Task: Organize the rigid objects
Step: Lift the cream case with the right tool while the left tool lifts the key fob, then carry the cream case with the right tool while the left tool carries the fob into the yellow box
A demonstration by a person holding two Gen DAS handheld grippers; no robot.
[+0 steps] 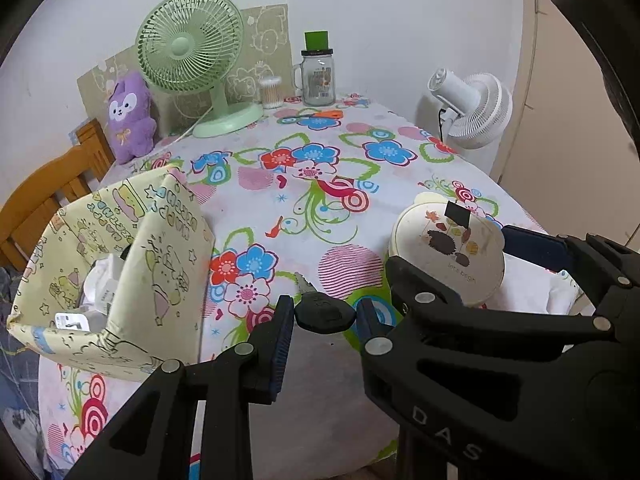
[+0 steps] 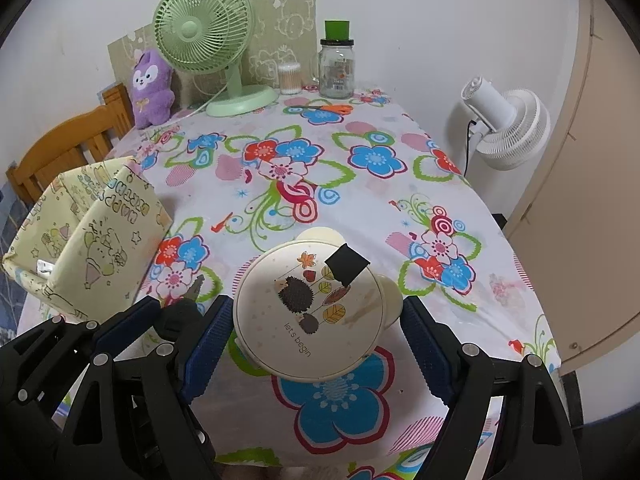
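Note:
A black car key [image 1: 325, 313] with a metal blade lies on the flowered tablecloth [image 1: 304, 216]. My left gripper [image 1: 325, 322] is open, its blue pads on either side of the key's black head with small gaps. A round cream lidded bowl [image 2: 310, 308] with a hedgehog print and "let's begin" stands on the table. My right gripper [image 2: 316, 344] is open wide around the bowl, its pads just clear of the sides. The bowl also shows in the left wrist view [image 1: 446, 254]. The key's head shows between the left gripper's fingers in the right wrist view [image 2: 180, 318].
A pale yellow cartoon-print box [image 1: 120, 280] holding white items stands open at the left. At the back are a green desk fan [image 1: 192, 52], a purple plush [image 1: 130, 118], a glass jar [image 1: 318, 76], cotton swabs [image 1: 270, 92] and orange scissors [image 2: 328, 109]. A white fan [image 2: 508, 128] stands off the right edge.

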